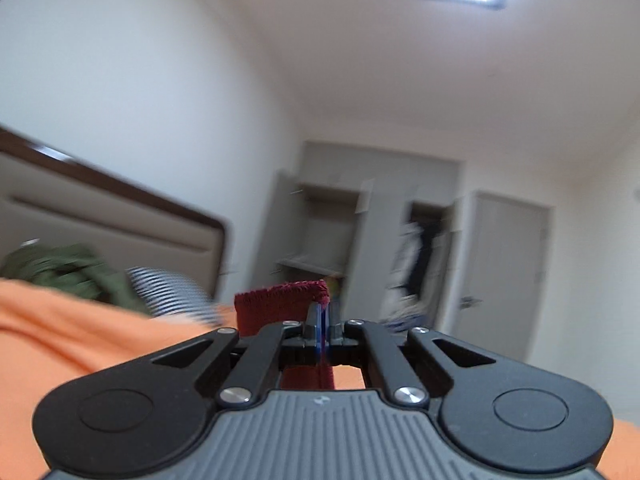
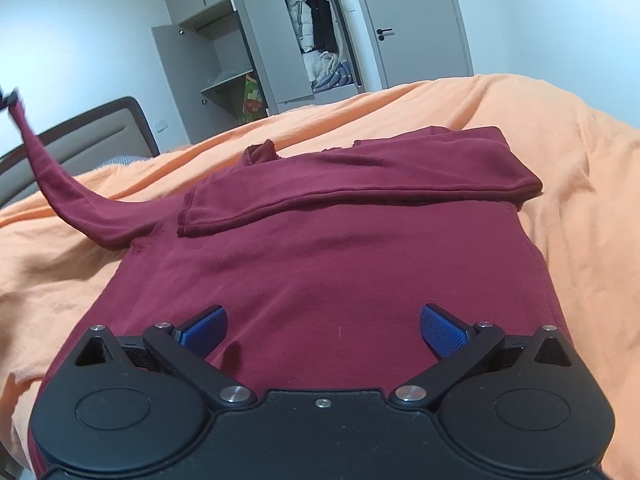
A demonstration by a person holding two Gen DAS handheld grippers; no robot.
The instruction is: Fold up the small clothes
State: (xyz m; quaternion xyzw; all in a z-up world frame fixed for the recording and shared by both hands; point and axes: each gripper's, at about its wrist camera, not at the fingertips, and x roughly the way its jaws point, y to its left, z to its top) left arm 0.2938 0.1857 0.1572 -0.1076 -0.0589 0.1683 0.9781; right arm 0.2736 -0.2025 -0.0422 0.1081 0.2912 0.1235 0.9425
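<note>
A dark red long-sleeved top (image 2: 328, 272) lies flat on the orange bedspread (image 2: 540, 120), one sleeve (image 2: 360, 184) folded across its upper part. The other sleeve (image 2: 60, 188) is lifted up and away to the left. My left gripper (image 1: 322, 312) is shut on that sleeve's cuff (image 1: 276, 304), which stands up beside its blue pads, tilted toward the ceiling. Low over the top's near hem, my right gripper (image 2: 322, 328) is open, blue pads (image 2: 442, 330) wide apart with only the cloth below them.
A padded headboard (image 2: 92, 136) stands at the far left. By it, on the bed, lie a green garment (image 1: 68, 268) and a striped one (image 1: 168, 292). Beyond the bed are an open grey wardrobe (image 2: 256, 48) with hanging clothes and a closed door (image 2: 416, 20).
</note>
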